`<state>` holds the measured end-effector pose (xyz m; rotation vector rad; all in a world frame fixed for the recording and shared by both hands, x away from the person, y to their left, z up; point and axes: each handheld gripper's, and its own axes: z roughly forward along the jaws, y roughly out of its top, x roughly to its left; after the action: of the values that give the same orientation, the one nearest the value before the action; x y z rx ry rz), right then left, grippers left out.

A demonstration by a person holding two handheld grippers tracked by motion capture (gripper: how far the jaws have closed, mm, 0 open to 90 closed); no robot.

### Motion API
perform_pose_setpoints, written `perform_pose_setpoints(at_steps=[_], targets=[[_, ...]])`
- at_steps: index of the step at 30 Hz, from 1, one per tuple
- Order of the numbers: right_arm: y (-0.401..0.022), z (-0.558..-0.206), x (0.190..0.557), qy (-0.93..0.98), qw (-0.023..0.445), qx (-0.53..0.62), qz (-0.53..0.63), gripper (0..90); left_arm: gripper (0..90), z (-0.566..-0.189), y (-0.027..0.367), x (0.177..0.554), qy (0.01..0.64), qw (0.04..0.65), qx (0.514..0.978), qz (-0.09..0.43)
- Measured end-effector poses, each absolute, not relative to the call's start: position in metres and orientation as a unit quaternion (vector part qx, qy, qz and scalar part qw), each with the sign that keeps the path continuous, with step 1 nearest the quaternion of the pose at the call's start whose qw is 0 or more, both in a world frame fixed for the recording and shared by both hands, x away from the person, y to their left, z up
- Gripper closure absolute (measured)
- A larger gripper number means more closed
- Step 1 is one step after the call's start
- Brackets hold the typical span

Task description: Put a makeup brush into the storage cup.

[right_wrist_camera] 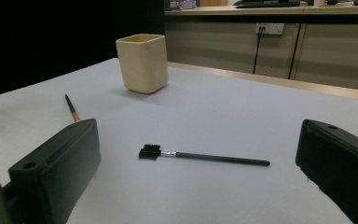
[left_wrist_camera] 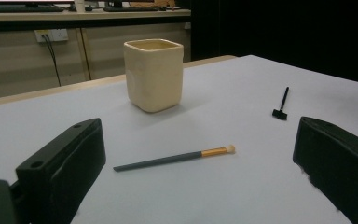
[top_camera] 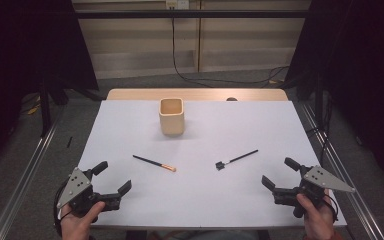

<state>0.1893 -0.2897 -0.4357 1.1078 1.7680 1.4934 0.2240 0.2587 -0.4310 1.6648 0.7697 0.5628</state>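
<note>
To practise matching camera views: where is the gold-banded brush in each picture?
High view: gold-banded brush left of centre, below the cream cup.
Left gripper view: centre, before the cup.
Right gripper view: far left.
Shared landmark: the cup.

left claw [top_camera: 114,176]: jaws wide, empty | right claw [top_camera: 277,172]: jaws wide, empty

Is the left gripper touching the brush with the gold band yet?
Apart. The high view shows bare table between the left gripper and the brush; the left gripper view shows it lying ahead of the open jaws.
</note>
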Motion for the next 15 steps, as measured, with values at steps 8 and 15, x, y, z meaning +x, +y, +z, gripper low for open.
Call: perform_pose_setpoints(at_steps=[8,15], targets=[[-0.2914,-0.4367,0.1901,0.661,0.281,0.414,0.559,0.0,2.2,-0.4315,0.2584,0.2252,0.33,0.574,0.711,0.238],[-0.2904,-0.4362,0.1906,0.663,0.277,0.409,0.562,0.0,2.2,-0.4309,0.259,0.2238,0.328,0.574,0.711,0.238]])
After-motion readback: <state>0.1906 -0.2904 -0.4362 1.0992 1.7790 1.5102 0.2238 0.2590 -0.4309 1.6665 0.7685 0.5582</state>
